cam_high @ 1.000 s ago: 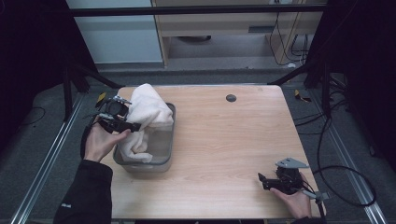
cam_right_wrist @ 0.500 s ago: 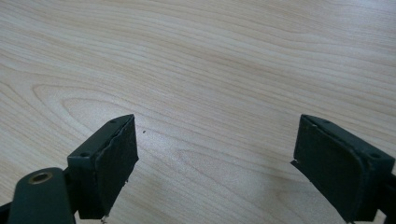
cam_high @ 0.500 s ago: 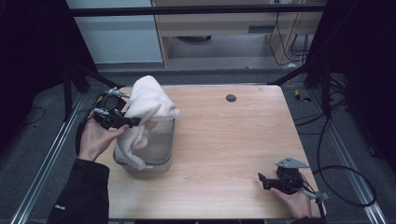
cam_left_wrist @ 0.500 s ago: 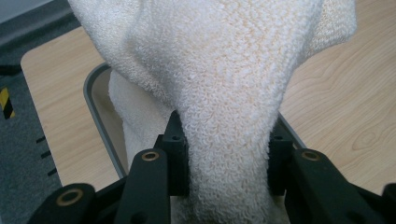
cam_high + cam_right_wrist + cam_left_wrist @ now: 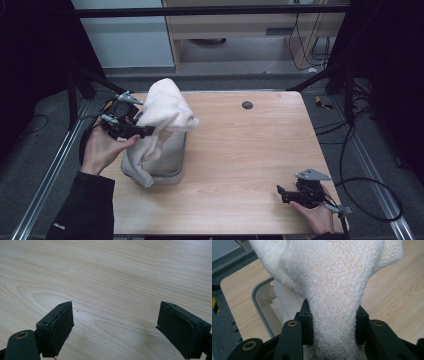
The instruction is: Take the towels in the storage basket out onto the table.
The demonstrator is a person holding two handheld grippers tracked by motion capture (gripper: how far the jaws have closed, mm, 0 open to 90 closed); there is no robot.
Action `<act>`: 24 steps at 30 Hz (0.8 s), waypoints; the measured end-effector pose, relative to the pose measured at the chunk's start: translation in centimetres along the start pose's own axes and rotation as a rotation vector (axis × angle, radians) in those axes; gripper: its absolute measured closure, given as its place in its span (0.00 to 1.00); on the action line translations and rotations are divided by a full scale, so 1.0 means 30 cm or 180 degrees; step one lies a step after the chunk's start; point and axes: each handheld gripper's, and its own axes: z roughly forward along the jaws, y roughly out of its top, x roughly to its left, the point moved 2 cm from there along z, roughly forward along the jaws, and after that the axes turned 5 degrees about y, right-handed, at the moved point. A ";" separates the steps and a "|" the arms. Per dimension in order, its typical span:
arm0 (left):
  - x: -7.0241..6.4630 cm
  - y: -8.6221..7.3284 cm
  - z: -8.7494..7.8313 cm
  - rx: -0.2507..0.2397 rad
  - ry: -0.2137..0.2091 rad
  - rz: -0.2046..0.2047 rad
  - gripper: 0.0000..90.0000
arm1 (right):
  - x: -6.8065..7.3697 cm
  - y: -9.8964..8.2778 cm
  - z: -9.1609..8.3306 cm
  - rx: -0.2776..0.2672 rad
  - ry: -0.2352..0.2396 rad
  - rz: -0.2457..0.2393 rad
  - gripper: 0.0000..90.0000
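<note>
Up near the bench's (image 5: 240, 150) far left corner, the left gripper (image 5: 131, 131) is clamped on a white towel (image 5: 165, 112), its two black jaws pressing a thick fold of the terry cloth from both sides, as the left gripper view shows with the fold (image 5: 334, 322) wedged between them. From the grip the towel rises in a bulky hump above a grey tub (image 5: 175, 167) that stands along the bench's left edge, while a loose end hangs down over the tub's near rim and touches the wood. In the left gripper view part of the tub's rim and inside (image 5: 262, 302) shows under the cloth. Over at the bench's near right corner, the right gripper (image 5: 287, 192) lies low on the wood in the person's hand, its jaws wide apart with bare bench between them (image 5: 115, 325). A small dark round spot (image 5: 247, 105) sits near the far edge.
</note>
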 end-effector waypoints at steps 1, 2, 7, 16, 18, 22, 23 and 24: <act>-0.004 0.003 -0.003 0.0006 -0.0010 0.0012 0.69 | 0.000 0.000 0.000 -0.0001 0.0002 -0.0003 0.15; -0.008 0.007 -0.009 0.0001 -0.0022 0.0037 0.69 | 0.000 0.000 0.000 -0.0002 0.0001 -0.0005 0.15; -0.031 0.023 -0.021 -0.0024 -0.0056 0.0093 0.69 | -0.001 0.000 0.000 0.0002 -0.0003 -0.0004 0.15; -0.097 0.058 -0.033 -0.0063 -0.0151 0.0253 0.69 | 0.000 0.000 -0.005 -0.0003 0.0015 0.0036 0.15; -0.124 0.069 -0.037 -0.0099 -0.0207 0.0296 0.69 | -0.003 0.000 -0.005 -0.0017 -0.0002 0.0010 0.15; -0.149 0.081 -0.039 -0.0103 -0.0231 0.0353 0.69 | -0.001 0.000 -0.009 -0.0033 0.0026 0.0038 0.15; -0.158 0.086 -0.039 -0.0104 -0.0240 0.0374 0.69 | -0.002 0.001 -0.010 -0.0038 0.0028 0.0037 0.15; -0.172 0.093 -0.039 -0.0105 -0.0251 0.0400 0.69 | -0.003 0.000 -0.011 -0.0034 0.0022 0.0030 0.15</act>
